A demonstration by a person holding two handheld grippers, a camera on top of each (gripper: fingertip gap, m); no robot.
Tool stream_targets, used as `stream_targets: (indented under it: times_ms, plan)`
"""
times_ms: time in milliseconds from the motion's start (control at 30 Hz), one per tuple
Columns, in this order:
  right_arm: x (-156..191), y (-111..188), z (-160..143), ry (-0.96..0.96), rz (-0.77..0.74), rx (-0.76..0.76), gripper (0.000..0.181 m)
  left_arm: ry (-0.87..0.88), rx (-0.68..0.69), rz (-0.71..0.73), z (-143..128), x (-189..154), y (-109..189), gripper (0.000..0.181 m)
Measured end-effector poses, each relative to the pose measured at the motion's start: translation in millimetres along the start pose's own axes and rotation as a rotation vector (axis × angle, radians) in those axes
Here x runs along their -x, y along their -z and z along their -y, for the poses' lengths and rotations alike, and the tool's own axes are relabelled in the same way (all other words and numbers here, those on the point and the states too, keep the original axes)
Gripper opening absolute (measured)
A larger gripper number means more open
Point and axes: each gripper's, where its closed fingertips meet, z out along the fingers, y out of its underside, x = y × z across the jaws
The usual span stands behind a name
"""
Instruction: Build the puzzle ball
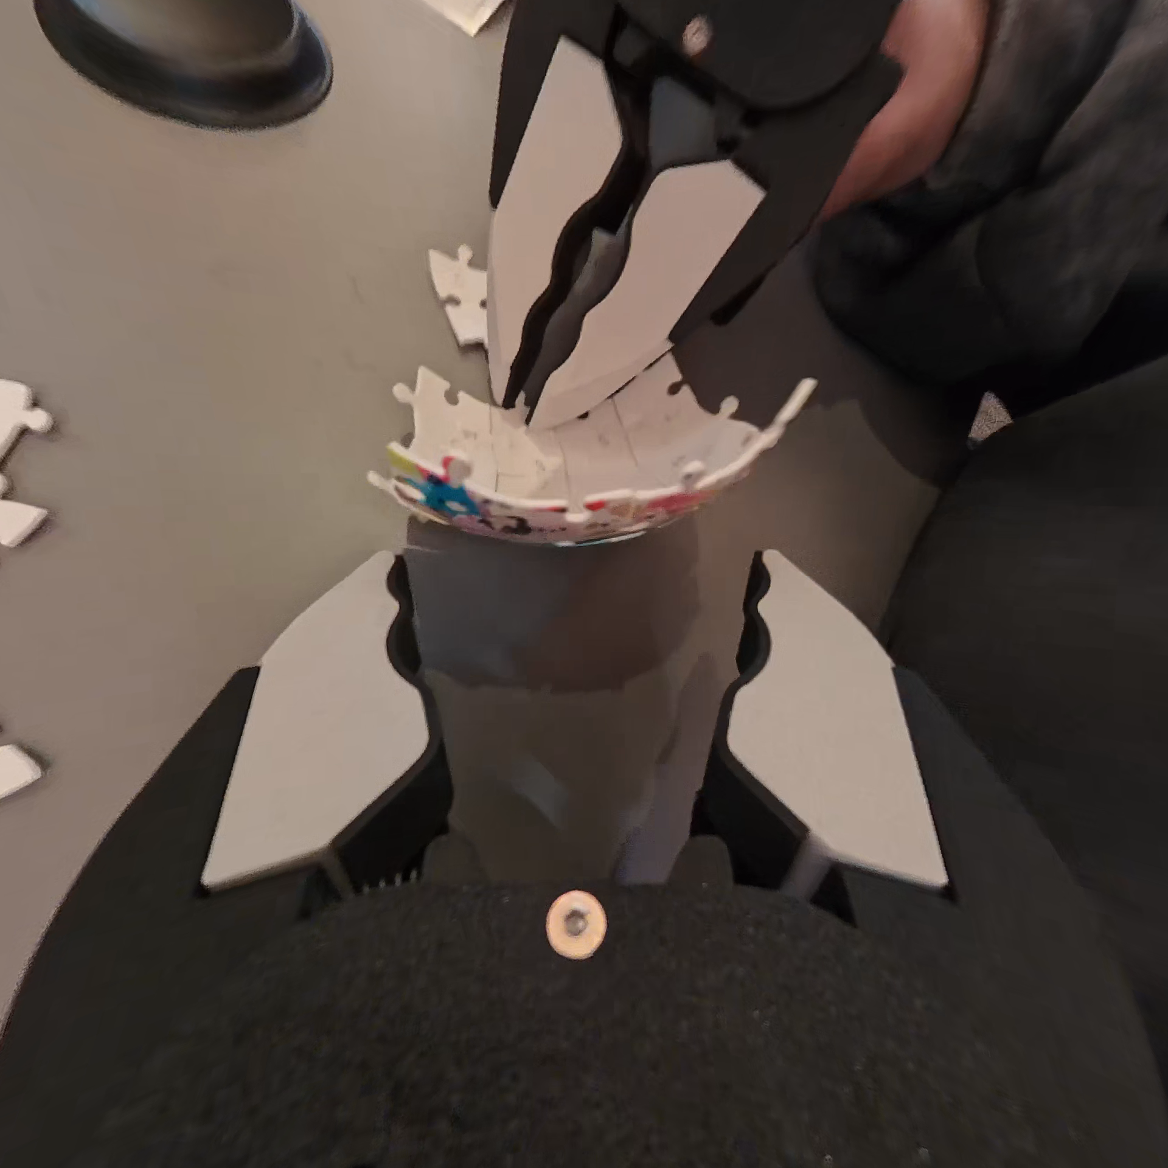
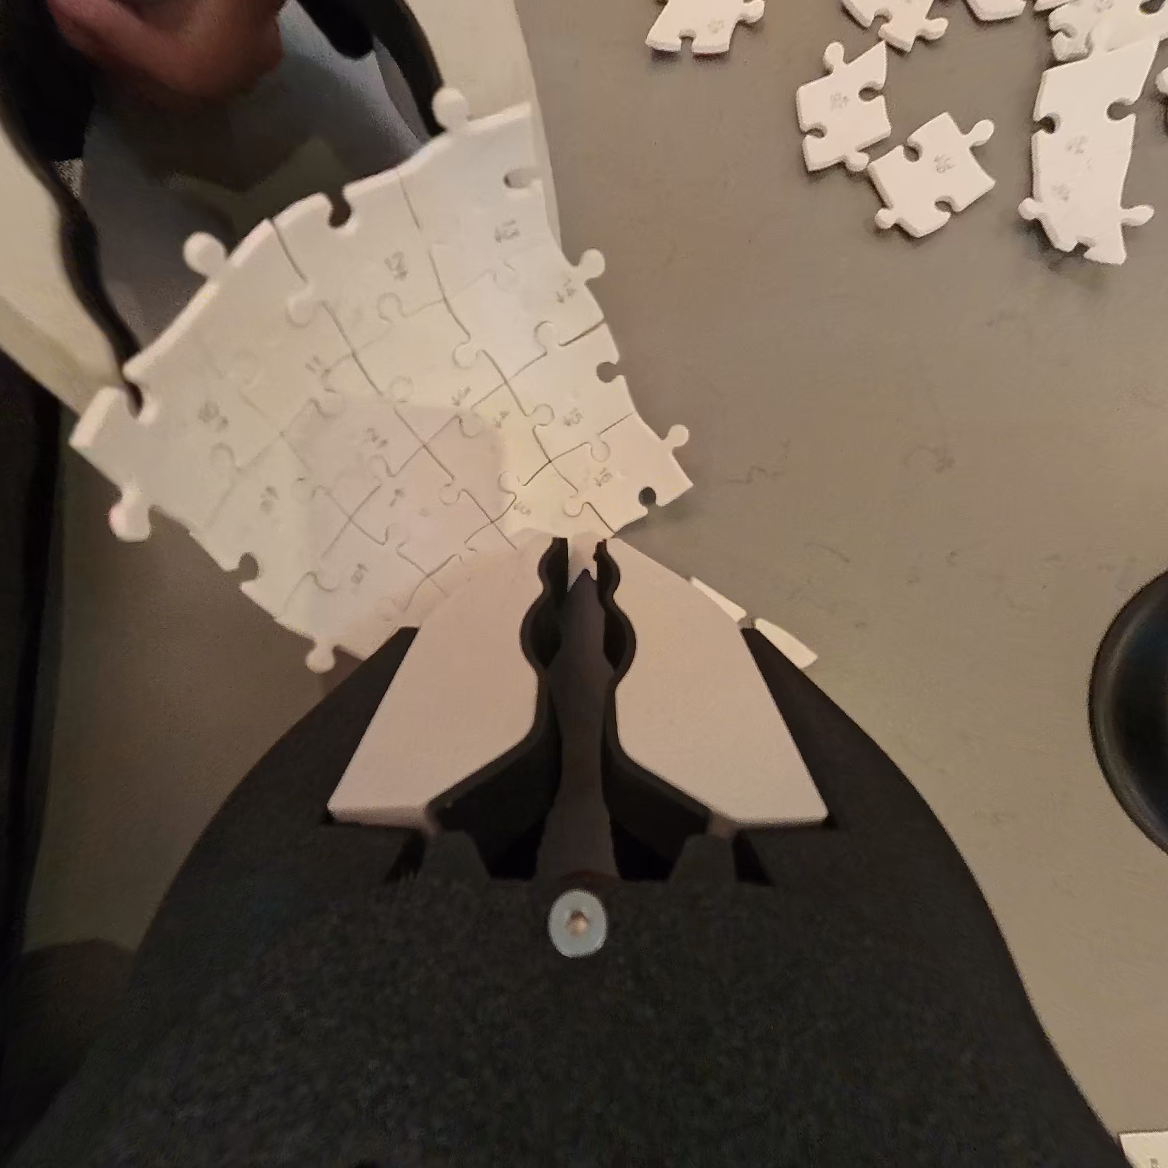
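Observation:
The partly built puzzle ball point(image 1: 569, 468) is a shallow bowl of joined pieces, white inside with a colourful print outside. My right gripper point(image 1: 519, 409) comes down from the top of the left wrist view and is shut on the bowl's far rim. In the right wrist view the same gripper point(image 2: 581, 548) pinches the edge of the white shell point(image 2: 379, 379). My left gripper point(image 1: 578, 569) is open and empty, its fingertips just short of the bowl's near side. One left finger point(image 2: 88, 265) shows behind the shell, near its edge.
Loose white pieces lie on the grey table point(image 2: 885, 442) at top right point(image 2: 929, 170), point(image 2: 1087, 145), behind the bowl point(image 1: 458, 291) and at the left edge point(image 1: 19, 411). A black round object point(image 1: 189, 57) sits on the table. Dark fabric point(image 1: 1043, 569) fills the right. Spacing between my two grippers at the tips: around 7 cm. My right gripper's tips are some 15 cm from the black round object point(image 1: 189, 57).

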Motion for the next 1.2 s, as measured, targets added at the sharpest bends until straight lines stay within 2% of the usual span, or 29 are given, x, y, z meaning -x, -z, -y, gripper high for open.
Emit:
stream_targets:
  times_ms: [300,767,1200]
  plan:
    - [6.0,-5.0,6.0,-0.01,0.018,-0.002,0.009,-0.026,0.073,0.04,-3.2,8.8,-16.6,0.094]
    - [9.1,-2.5,6.1,-0.014,0.06,-0.02,0.018,-0.053,0.091,0.033,-1.0,9.6,-12.6,0.083]
    - [12.6,-7.3,12.4,-0.029,0.094,-0.032,0.017,-0.1,0.14,0.116,-5.5,20.4,-18.7,0.106]
